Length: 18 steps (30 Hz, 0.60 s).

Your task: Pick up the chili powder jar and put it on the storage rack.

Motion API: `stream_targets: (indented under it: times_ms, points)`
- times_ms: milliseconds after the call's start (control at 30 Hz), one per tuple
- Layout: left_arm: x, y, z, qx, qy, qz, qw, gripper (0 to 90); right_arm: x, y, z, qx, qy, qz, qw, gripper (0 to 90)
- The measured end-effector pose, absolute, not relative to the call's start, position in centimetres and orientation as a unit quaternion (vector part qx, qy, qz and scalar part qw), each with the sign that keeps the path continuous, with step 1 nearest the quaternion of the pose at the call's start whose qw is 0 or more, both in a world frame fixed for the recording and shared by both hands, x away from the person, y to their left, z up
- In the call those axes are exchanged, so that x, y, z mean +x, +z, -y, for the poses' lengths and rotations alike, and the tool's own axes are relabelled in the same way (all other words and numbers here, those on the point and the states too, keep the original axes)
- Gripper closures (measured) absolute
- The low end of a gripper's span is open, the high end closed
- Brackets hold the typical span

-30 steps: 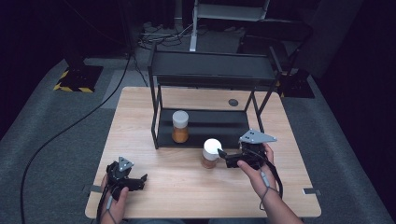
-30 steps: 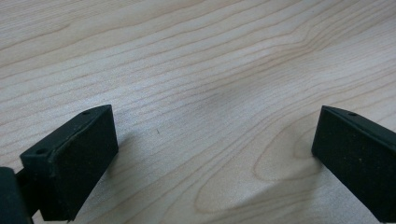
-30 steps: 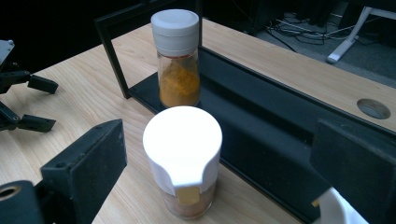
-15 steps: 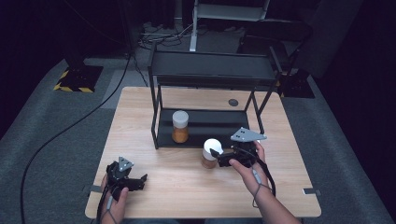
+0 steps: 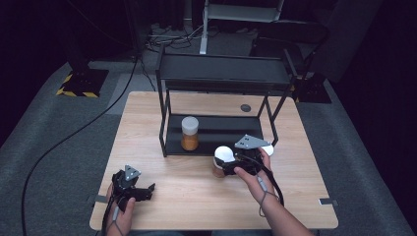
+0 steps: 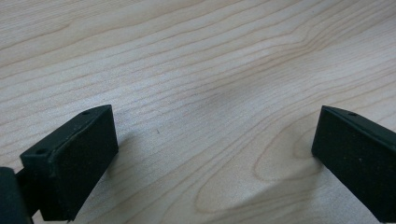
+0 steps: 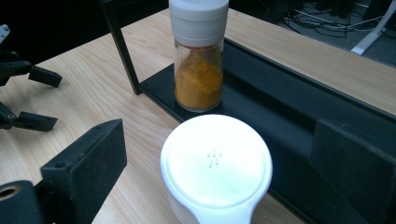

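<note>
**Reader:** Standing where, the jar?

**Describer:** On the surface (image 5: pixel 196 196), at the rack's (image 5: pixel 216 132) six o'clock, sits the white-lidded jar (image 7: pixel 215 163). The right tongs (image 5: pixel 227 166) bracket it wide, apparently not yet pressing.

**Reader:** Handling?

**Describer:** Likely light, rigid, smooth; best gripped below the lid. The left tongs (image 6: pixel 210 154) rest wide, empty.

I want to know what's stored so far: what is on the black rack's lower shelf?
One spice jar of orange powder with a white cap stands on the lower shelf. The shelf's right end lies behind the right gripper, so that part stays unseen.
</note>
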State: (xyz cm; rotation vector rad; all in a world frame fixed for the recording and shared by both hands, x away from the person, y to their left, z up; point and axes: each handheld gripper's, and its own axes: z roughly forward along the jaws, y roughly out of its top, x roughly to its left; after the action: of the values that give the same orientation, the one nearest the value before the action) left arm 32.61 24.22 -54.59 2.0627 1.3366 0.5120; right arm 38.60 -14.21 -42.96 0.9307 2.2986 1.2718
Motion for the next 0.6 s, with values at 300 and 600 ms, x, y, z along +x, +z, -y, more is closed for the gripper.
stream_targets:
  times_ms: [300,600]
  points:
    - [32.6,-54.6,-24.2,0.781,0.194,-0.506,0.310,0.0,39.1,-44.5,13.8,0.335,0.435,-0.819,0.169,5.8]
    - [32.6,-54.6,-24.2,0.781,0.194,-0.506,0.310,0.0,39.5,-45.2,13.2,0.334,0.405,-0.834,0.170,18.6]
